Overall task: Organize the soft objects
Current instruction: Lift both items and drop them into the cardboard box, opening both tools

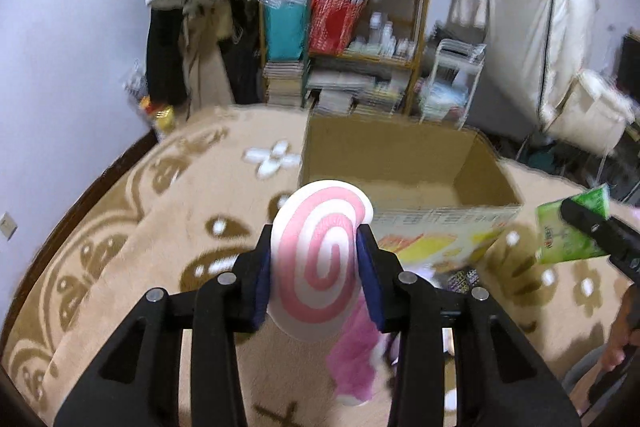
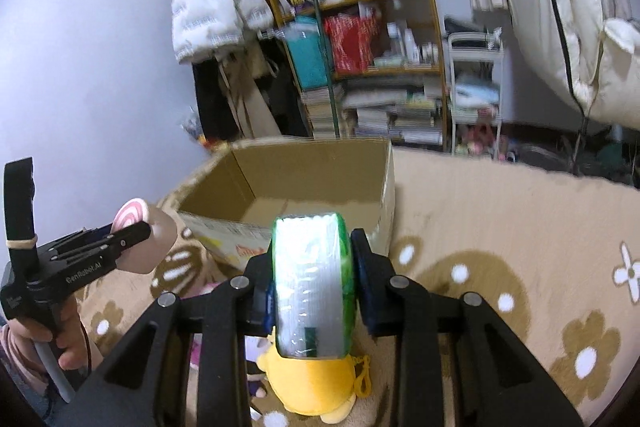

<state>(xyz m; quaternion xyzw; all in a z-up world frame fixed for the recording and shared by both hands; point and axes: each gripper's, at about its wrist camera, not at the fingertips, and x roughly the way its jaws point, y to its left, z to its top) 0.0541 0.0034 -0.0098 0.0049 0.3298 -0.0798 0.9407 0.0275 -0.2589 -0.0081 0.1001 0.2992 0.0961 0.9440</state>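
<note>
Presently: left gripper (image 1: pixel 316 267) fingers clamp swirl cushion (image 1: pixel 320 259), right gripper (image 2: pixel 312 287) fingers clamp tissue pack (image 2: pixel 312 283); open cardboard box (image 1: pixel 400 163) lies just ahead of both.

Left gripper (image 1: pixel 316 263) clamps pink-spiral cushion (image 1: pixel 320 259) — just before open cardboard box (image 1: pixel 404 155); green pack (image 1: pixel 568 231) right of box.

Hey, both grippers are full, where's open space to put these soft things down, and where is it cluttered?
The cardboard box looks bare inside. The rug right of it, toward the white cart, is open. Crowded: the floor under both grippers, with a yellow plush and pink plush, and the shelf.
</note>
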